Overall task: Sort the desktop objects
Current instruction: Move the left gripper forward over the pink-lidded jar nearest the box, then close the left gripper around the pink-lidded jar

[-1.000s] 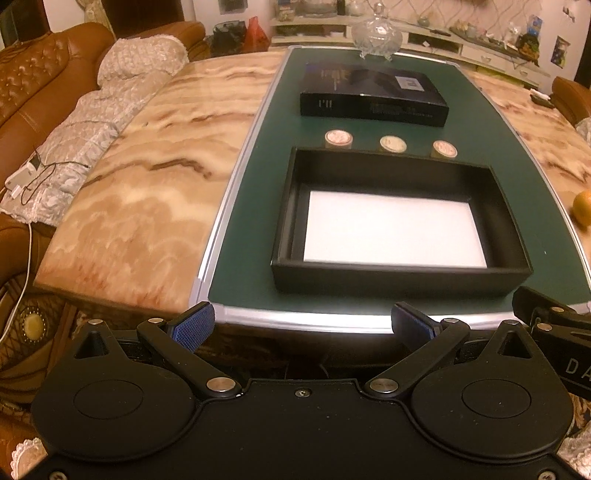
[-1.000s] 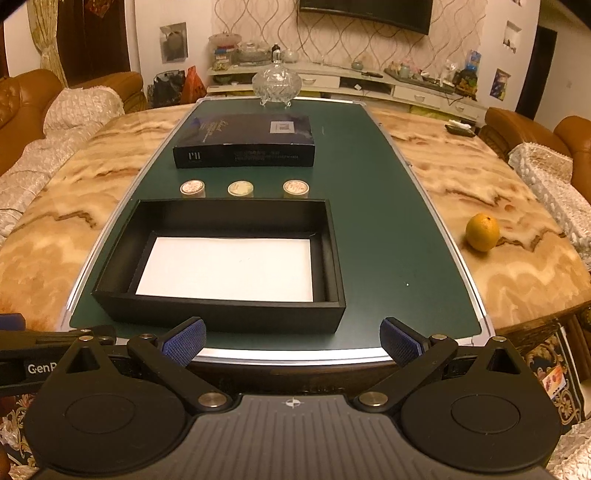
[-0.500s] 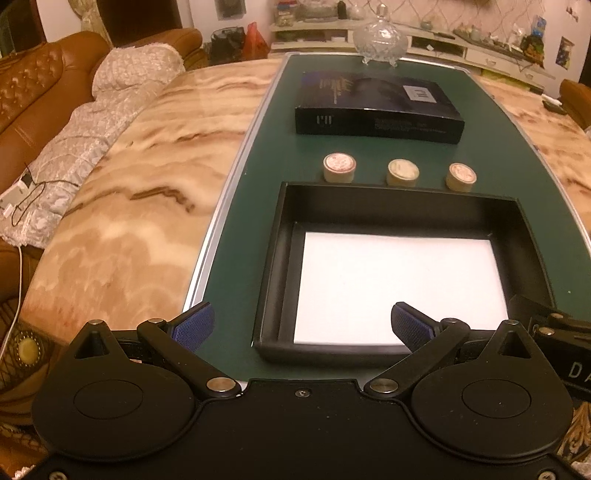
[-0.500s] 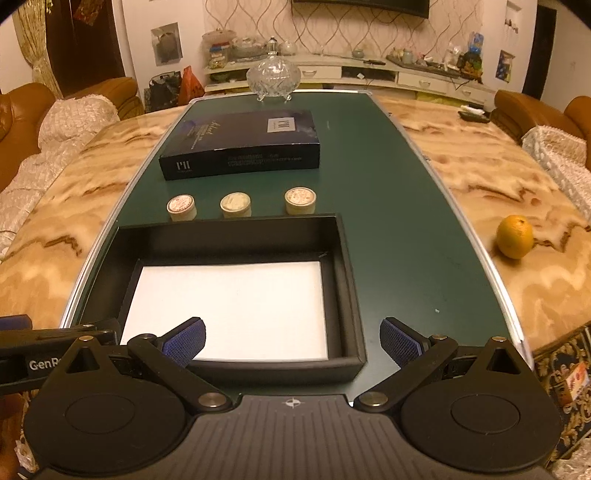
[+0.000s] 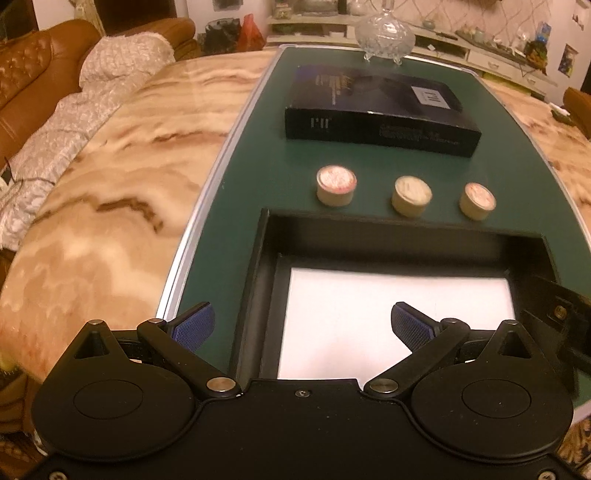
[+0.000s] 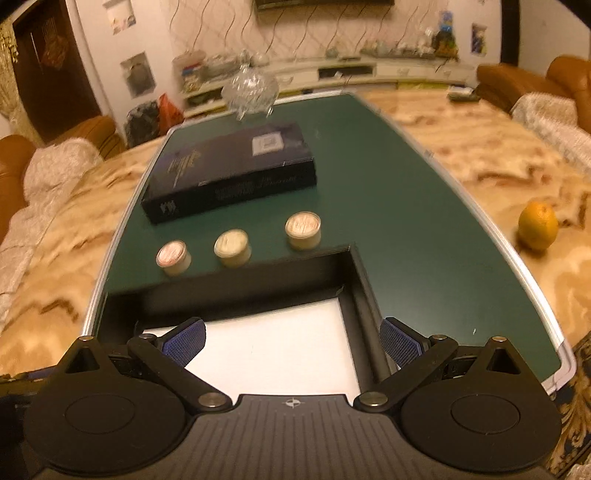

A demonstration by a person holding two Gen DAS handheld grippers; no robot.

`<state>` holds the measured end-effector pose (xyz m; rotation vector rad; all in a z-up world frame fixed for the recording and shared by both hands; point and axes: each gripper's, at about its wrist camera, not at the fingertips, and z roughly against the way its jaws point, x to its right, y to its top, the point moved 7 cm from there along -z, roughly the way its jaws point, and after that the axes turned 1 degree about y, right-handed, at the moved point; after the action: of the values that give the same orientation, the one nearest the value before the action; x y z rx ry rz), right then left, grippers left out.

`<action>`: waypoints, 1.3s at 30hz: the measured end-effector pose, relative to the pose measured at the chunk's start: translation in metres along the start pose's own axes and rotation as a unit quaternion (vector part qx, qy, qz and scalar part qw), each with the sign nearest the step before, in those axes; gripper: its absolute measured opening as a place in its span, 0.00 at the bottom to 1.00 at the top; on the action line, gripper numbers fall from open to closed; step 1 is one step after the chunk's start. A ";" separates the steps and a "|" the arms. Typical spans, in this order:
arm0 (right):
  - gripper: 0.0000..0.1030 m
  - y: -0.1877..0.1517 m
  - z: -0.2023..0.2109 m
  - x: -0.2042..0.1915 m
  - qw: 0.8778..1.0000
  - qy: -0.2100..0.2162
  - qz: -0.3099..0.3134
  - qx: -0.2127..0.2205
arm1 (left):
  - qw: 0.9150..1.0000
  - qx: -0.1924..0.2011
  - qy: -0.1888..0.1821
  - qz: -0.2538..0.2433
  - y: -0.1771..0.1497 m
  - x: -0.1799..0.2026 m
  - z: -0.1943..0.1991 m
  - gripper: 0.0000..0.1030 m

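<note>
An open black box point(image 5: 402, 229) with a white liner point(image 5: 369, 317) lies on the green table centre; it also shows in the right wrist view point(image 6: 258, 280). Behind it stand three small round cream tins point(image 5: 336, 184) point(image 5: 412, 195) point(image 5: 476, 201) in a row, also in the right wrist view point(image 6: 173, 256) point(image 6: 232, 247) point(image 6: 303, 229). A dark flat box point(image 5: 376, 107) point(image 6: 229, 173) lies beyond them. My left gripper point(image 5: 301, 328) is open and empty above the box's left wall. My right gripper point(image 6: 291, 338) is open and empty above the box's right part.
A glass lidded bowl point(image 5: 384, 29) point(image 6: 251, 88) stands at the far end of the green panel. An orange point(image 6: 537, 225) sits on the marble top to the right. Brown sofas with pale covers point(image 5: 74, 110) flank the table. The right gripper's body point(image 5: 561, 317) shows at the left view's right edge.
Both grippers have moved forward from the table's near edge to over the open box, still open. The right view now tilts to the left and is blurred by motion.
</note>
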<state>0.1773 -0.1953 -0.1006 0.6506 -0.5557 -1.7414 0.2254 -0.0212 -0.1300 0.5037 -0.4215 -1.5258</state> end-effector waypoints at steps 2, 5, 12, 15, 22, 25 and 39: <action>1.00 0.002 0.002 0.001 1.000 -0.011 0.004 0.021 | 1.000 0.008 0.004 -0.003 0.009 0.001 -0.004 1.00; 1.00 0.004 0.000 0.005 0.999 -0.014 0.006 0.028 | 1.000 0.013 0.003 -0.006 0.021 0.003 -0.011 1.00; 1.00 0.002 -0.010 0.018 1.000 0.002 -0.021 0.023 | 0.999 0.025 0.010 -0.018 0.048 0.016 -0.031 1.00; 1.00 0.000 -0.009 0.023 0.999 -0.005 -0.029 0.039 | 0.999 0.028 0.005 -0.019 0.057 0.021 -0.039 1.00; 1.00 -0.002 -0.015 0.022 0.999 -0.014 -0.012 0.040 | 0.999 0.027 0.006 -0.023 0.070 0.027 -0.060 1.00; 1.00 -0.003 -0.018 0.020 0.999 -0.028 0.008 0.038 | 0.999 0.029 0.013 -0.031 0.075 0.027 -0.069 1.00; 1.00 -0.003 -0.022 0.028 0.999 0.000 -0.027 0.032 | 1.000 0.005 -0.012 -0.022 0.095 0.017 -0.115 0.99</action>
<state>0.1841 -0.2226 -0.1229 0.7172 -0.6010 -1.7793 0.3685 -0.0345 -0.1738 0.5055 -0.4390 -1.5745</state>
